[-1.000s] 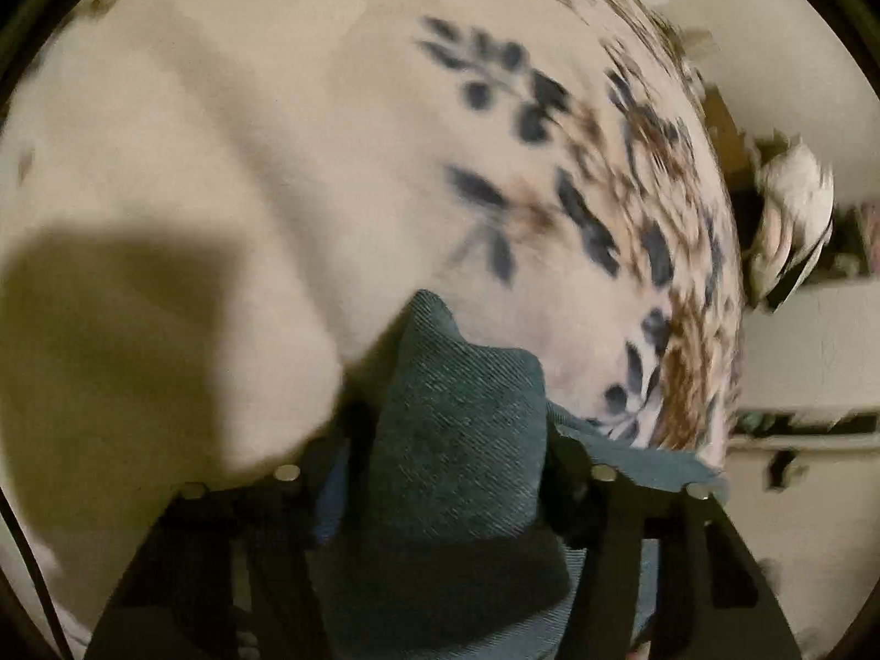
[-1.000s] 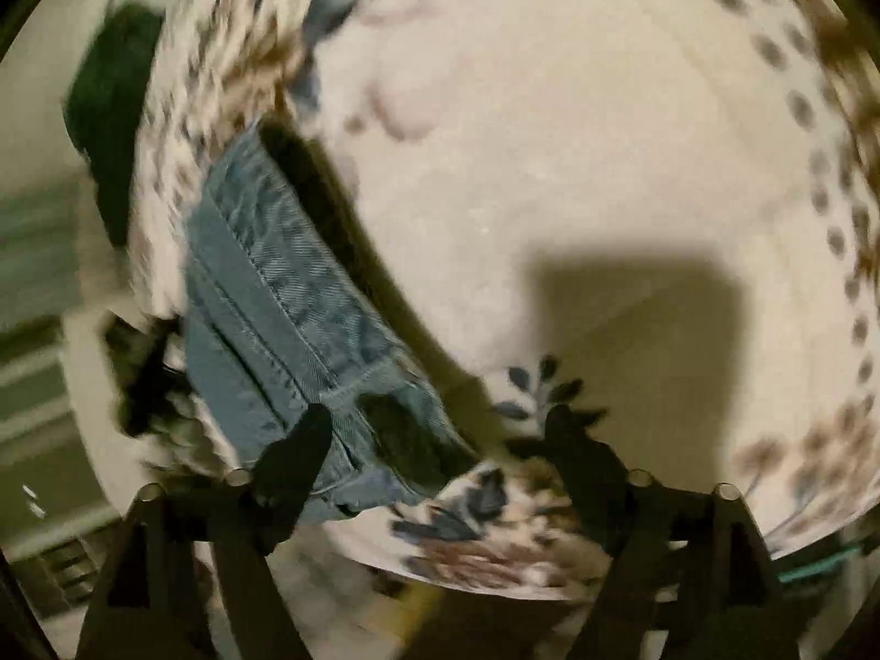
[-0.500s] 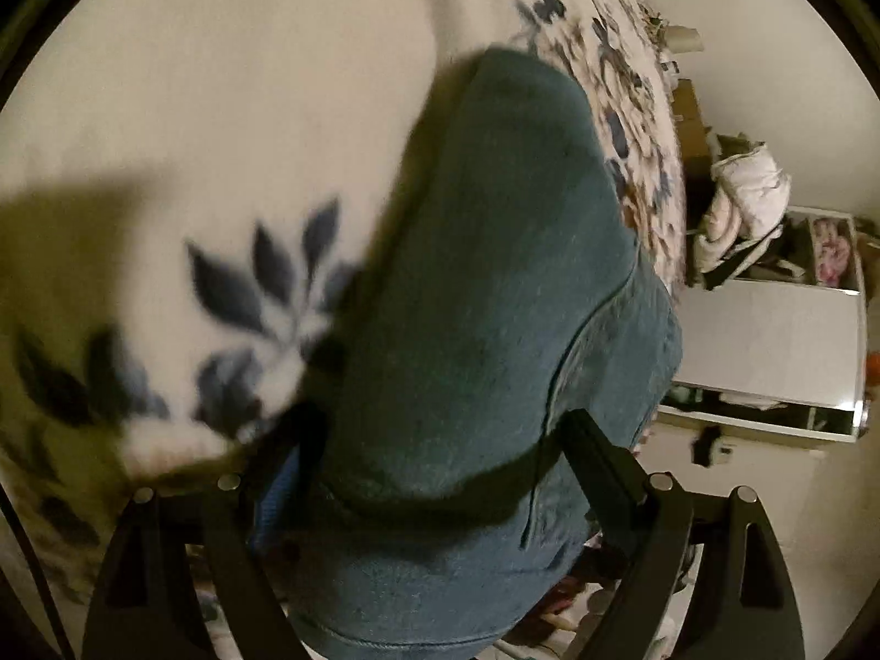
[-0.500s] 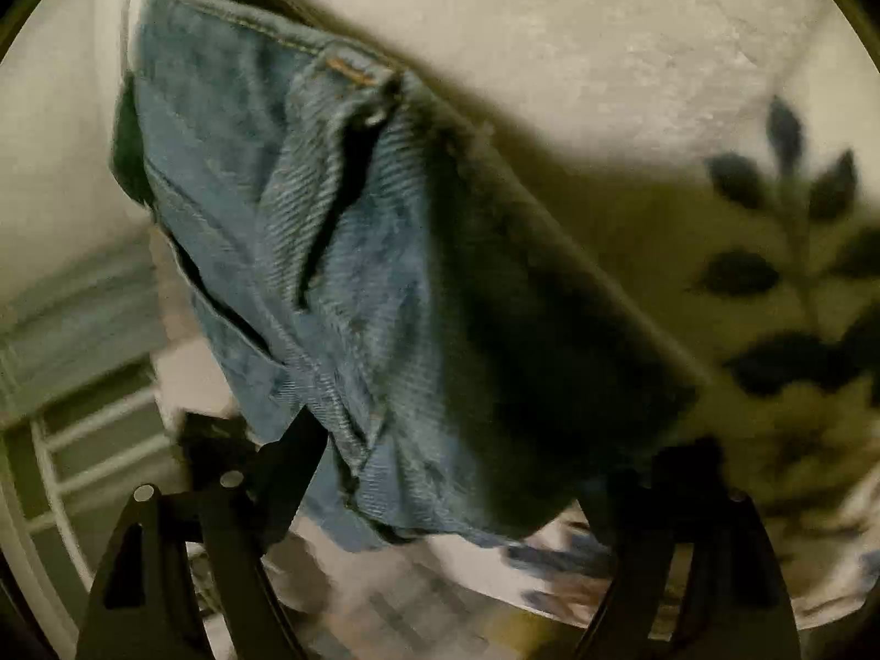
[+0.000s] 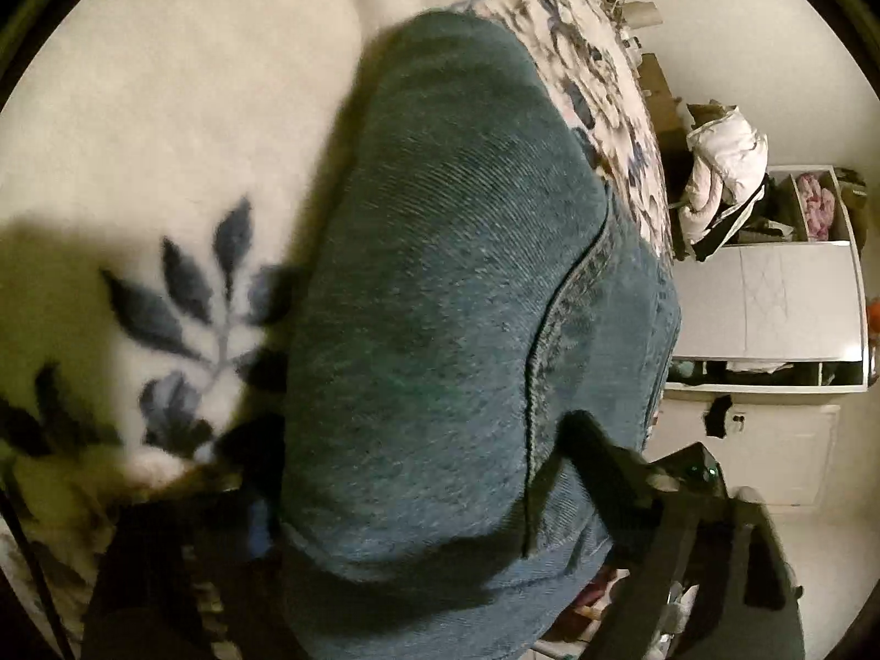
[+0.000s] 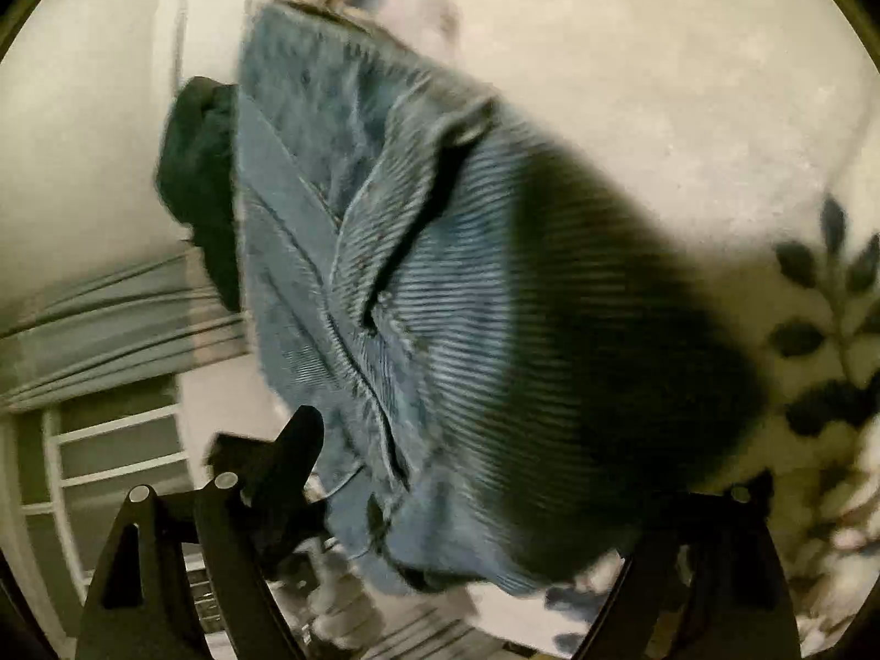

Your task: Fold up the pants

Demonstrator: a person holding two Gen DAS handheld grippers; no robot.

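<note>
The jeans fill most of the left wrist view, a rounded fold of denim bulging up between the fingers of the left gripper. The right finger shows dark against the cloth; the left one is lost in shadow at the lower left, so the jaws stand wide with denim between them, but whether they pinch it cannot be told. The jeans lie on a cream blanket with blue leaf prints, at its edge. Beyond it, a white cabinet and a bundle of pale cloth are small and distorted.

In the right wrist view the jeans hang blurred, with a seam and a belt loop visible, their right half in deep shadow. The right gripper has its jaws spread wide around the fabric; its right finger is mostly hidden behind the denim, so contact there is unclear. A dark shape behind the jeans is unidentifiable.
</note>
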